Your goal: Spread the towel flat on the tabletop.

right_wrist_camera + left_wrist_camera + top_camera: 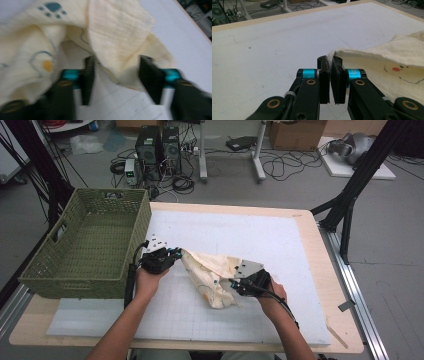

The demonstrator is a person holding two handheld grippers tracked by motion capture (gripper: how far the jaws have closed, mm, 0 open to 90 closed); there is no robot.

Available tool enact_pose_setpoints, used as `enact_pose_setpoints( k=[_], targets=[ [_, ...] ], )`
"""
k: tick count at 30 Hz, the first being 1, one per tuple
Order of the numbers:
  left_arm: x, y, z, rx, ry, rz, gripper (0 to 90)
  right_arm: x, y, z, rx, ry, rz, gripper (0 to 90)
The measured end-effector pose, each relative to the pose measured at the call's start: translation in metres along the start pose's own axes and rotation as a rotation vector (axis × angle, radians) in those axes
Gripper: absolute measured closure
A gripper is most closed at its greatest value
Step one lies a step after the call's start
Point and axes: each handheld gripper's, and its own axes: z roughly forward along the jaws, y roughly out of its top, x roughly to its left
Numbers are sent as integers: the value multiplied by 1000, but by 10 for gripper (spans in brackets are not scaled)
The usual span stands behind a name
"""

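Cream cloth (212, 275) lies crumpled mid-bench on the white mat (280, 245), between the two hands, just right of the green wicker basket (85, 245), not in it.

Left tongs (331, 62): jaws together, nipping the very corner of the cloth's hem. In the high view the left tongs (170, 254) sit at the cloth's left tip, close to the basket wall.

Right tongs (116, 75): jaws apart, a hanging fold of cloth between them, not clamped yet. That view is blurred, so I can't tell whether either pad touches the fabric. In the high view the right tongs (234, 284) are at the cloth's near right end.

Handling, my read:
- Light, thin, gauzy weave. No stiffness; it sags and bunches wherever unsupported.
- Not fragile, not slippery; the texture should give the pads decent bite.
- Risk: a one-layer nip at the hem can pull out under tension, and grabbing a bunch picks up extra layers.

Where to hold: the hem or a corner, single edge, deep enough into the pads. The right side should close on an edge of that fold, not the bunched middle, so the two grips can spread the cloth flat.
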Motion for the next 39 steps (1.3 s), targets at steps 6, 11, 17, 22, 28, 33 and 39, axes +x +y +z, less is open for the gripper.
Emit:
enact_pose_setpoints(
  k=[6, 11, 17, 22, 28, 33, 39],
  targets=[
    [3, -2, 0, 8, 7, -8, 854, -25, 6, 0, -56, 36, 135, 845],
    [6, -6, -1, 24, 34, -8, 852, -62, 21, 9, -110, -7, 272, 845],
    [8, -7, -2, 28, 48, -11, 848, -87, 37, 41, -42, -82, 339, 845],
    [6, -8, -1, 37, 43, 1, 837, -94, 37, 66, 31, -131, 388, 844],
    [6, -7, -4, 19, 55, -45, 529, -93, 34, 70, 27, -131, 434, 618],
    [1, -1, -13, -21, 42, -39, 418, -97, 32, 46, -21, -112, 469, 509],
    [-16, 1, -11, -18, -87, -27, 407, -93, 15, 16, -69, -113, 477, 483]
  ],
)
